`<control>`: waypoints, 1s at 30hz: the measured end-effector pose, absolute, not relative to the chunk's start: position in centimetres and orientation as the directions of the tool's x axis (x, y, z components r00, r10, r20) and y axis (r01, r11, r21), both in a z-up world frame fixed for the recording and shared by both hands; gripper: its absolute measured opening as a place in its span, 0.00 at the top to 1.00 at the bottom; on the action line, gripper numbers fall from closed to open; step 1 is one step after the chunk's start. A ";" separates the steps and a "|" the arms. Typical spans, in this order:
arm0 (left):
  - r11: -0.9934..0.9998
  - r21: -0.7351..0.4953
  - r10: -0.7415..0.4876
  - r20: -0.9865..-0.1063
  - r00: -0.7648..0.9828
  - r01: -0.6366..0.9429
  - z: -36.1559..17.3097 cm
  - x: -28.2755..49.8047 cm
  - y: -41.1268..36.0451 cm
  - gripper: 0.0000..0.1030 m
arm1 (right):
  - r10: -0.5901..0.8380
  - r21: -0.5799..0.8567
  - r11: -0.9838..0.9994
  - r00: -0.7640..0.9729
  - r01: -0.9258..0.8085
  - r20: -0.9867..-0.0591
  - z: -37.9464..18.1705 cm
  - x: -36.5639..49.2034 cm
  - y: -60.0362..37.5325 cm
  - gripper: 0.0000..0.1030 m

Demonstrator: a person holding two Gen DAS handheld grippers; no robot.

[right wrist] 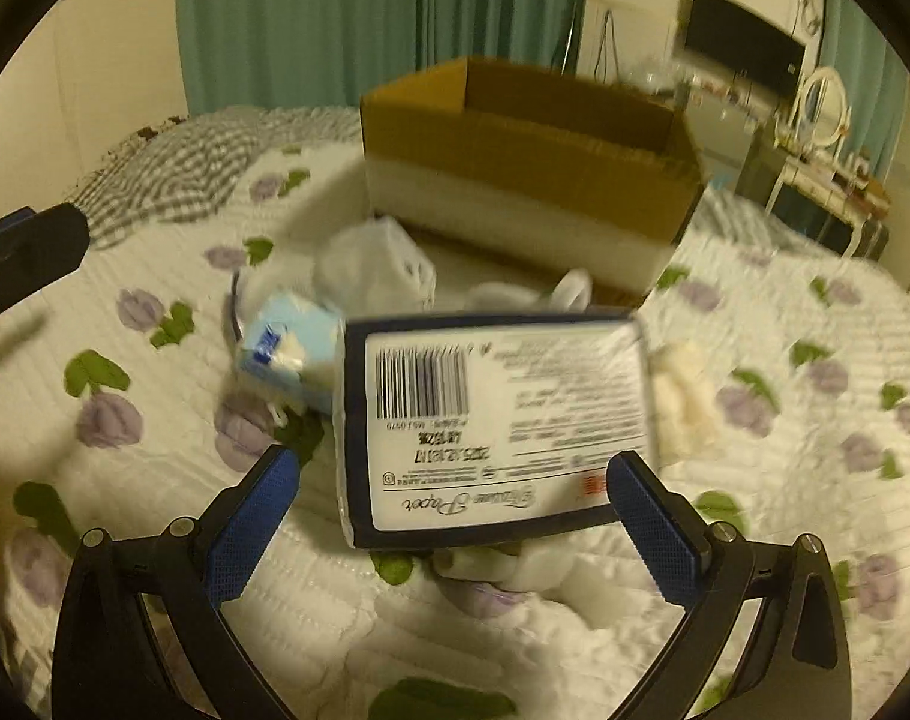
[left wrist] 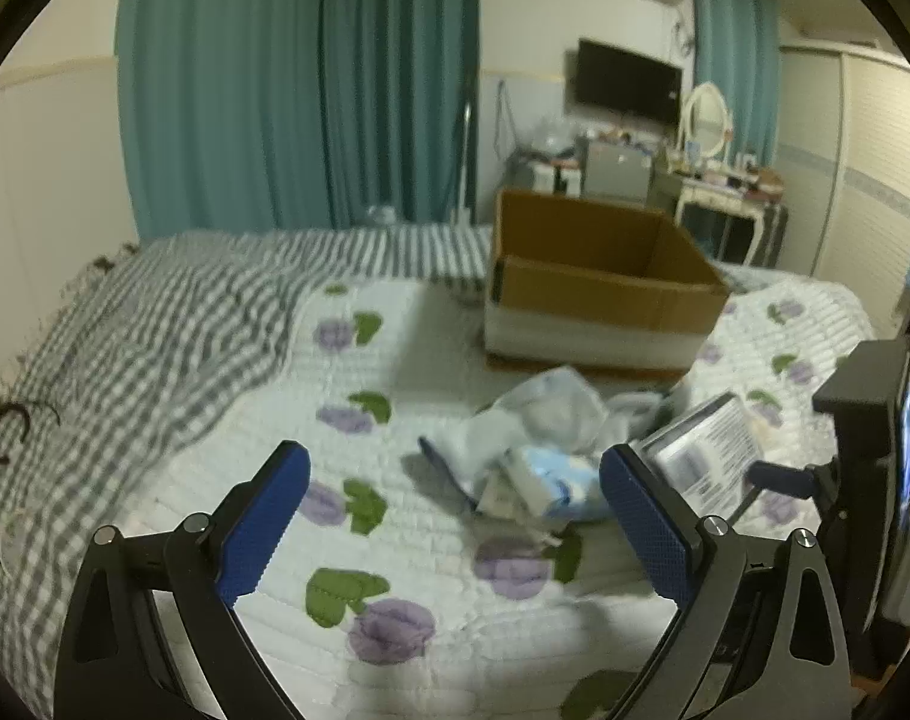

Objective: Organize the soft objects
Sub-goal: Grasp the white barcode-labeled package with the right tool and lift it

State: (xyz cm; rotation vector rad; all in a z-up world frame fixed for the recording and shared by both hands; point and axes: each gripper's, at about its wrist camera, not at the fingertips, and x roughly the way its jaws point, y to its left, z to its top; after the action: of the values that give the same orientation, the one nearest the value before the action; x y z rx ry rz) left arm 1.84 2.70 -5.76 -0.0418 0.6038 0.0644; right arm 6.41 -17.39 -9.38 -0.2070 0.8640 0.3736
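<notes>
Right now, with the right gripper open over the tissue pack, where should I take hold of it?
Grip the tissue pack across its short sides, coming straight from the near edge. It lies label-up, tilted on the bed, its long edge spanning the open right gripper. The soft wrap should squeeze in a little. Mind the light blue pack beside it.

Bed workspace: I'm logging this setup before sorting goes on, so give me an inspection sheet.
Surface: floral quilt over a striped sheet.
Job's things: open carton, inside hidden; tissue pack label up, light-blue pack, white bags, cream cloth.
Clutter: dark ring on the sheet.
Grippers: left gripper open, empty; right gripper open, tissue pack between the jaws, grip unclear.
Cables: cords hang on the far wall.
Surroundings: teal curtains, TV, dresser with mirror.
</notes>
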 end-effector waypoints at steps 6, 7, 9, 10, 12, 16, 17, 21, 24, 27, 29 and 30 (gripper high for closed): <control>0.992 -0.064 0.049 -0.622 0.782 -0.113 -7.6 2.9 4.2 0.04 | 0.193 -0.042 0.926 0.567 -0.375 -0.801 -11.2 7.8 -16.8 0.00; 0.991 -0.072 0.044 -0.628 0.777 -0.115 -7.8 2.9 4.4 0.04 | 0.182 -0.052 0.927 0.568 -0.371 -0.803 -11.3 7.9 -16.7 0.00; 0.990 -0.083 0.035 -0.634 0.772 -0.113 -7.9 3.0 4.5 0.04 | 0.139 -0.100 0.926 0.576 -0.363 -0.805 -11.8 8.1 -16.4 0.02; 0.990 -0.083 0.033 -0.636 0.771 -0.111 -7.9 3.1 4.4 0.04 | 0.110 -0.134 0.923 0.582 -0.360 -0.806 -12.0 8.3 -16.1 0.07; 0.992 -0.077 0.027 -0.639 0.769 -0.099 -8.0 3.1 4.1 0.04 | 0.064 -0.195 0.916 0.607 -0.351 -0.793 -12.2 8.2 -15.7 0.14; 0.996 -0.068 -0.004 -0.645 0.764 -0.053 -8.3 3.2 3.3 0.04 | 0.102 -0.149 0.936 0.653 -0.318 -0.751 -10.8 7.4 -17.4 0.40; 0.997 -0.060 -0.007 -0.647 0.762 -0.041 -8.4 3.1 2.9 0.04 | 0.115 -0.136 0.940 0.663 -0.314 -0.739 -10.3 7.2 -17.8 0.50; 0.999 -0.038 -0.001 -0.633 0.774 -0.030 -7.8 3.2 2.4 0.04 | 0.139 -0.106 0.953 0.717 -0.285 -0.683 -7.6 6.2 -19.2 0.55; 0.999 -0.039 -0.013 -0.624 0.781 -0.015 -7.0 3.9 1.8 0.04 | 0.151 -0.085 0.961 0.756 -0.263 -0.637 -5.3 6.0 -20.4 0.56; 1.000 -0.007 -0.013 -0.628 0.778 0.011 -6.2 5.5 0.6 0.04 | 0.160 -0.076 0.965 0.788 -0.252 -0.594 -2.7 6.4 -21.7 0.56; 0.999 -0.004 -0.034 -0.641 0.767 0.040 -6.0 7.0 -0.1 0.04 | 0.154 -0.086 0.966 0.810 -0.244 -0.566 -0.9 7.1 -22.4 0.56; 0.998 -0.009 -0.055 -0.650 0.758 0.065 -5.9 8.0 -0.5 0.04 | 0.152 -0.092 0.966 0.815 -0.244 -0.559 -0.3 7.5 -22.7 0.56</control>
State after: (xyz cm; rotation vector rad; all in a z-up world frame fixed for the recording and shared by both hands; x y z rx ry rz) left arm 8.00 -0.47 -5.89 0.0143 0.7075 -0.0651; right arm 7.50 -22.66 -0.35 -0.1623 0.5808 0.2122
